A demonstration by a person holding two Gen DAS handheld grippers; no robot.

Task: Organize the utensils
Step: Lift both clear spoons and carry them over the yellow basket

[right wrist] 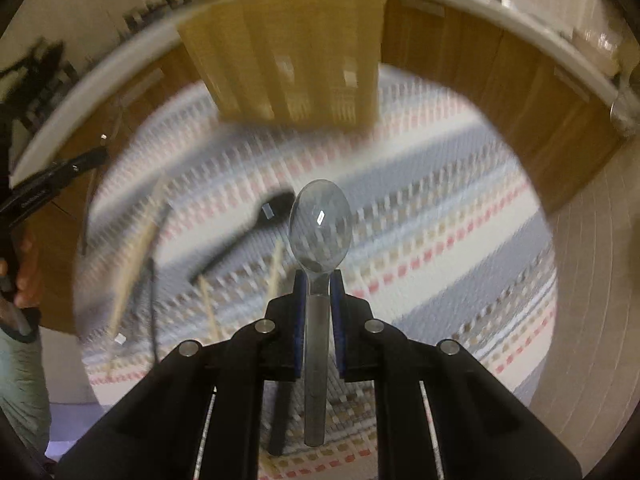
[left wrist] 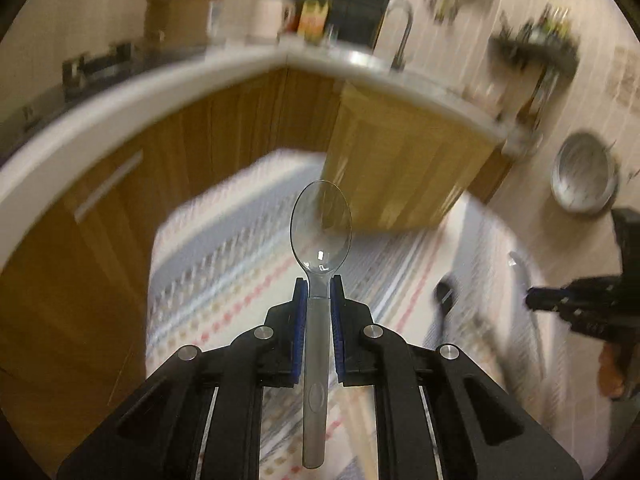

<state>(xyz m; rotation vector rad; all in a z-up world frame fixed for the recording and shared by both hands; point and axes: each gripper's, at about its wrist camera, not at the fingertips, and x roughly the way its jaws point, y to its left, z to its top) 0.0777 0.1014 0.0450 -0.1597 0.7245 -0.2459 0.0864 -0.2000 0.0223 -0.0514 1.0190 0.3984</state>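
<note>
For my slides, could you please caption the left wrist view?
Left gripper clamps a clear plastic spoon by its handle above a striped cloth.

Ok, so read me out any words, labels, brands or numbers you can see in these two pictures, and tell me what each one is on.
Nothing can be read for certain.
White lettering on the black left gripper, seen at the right wrist view's edge: too blurred to read.
Oval embossed mark on the clear plastic spoon's handle: too small to read.
Yellow packet on the white countertop: blurred, no legible print.
</note>
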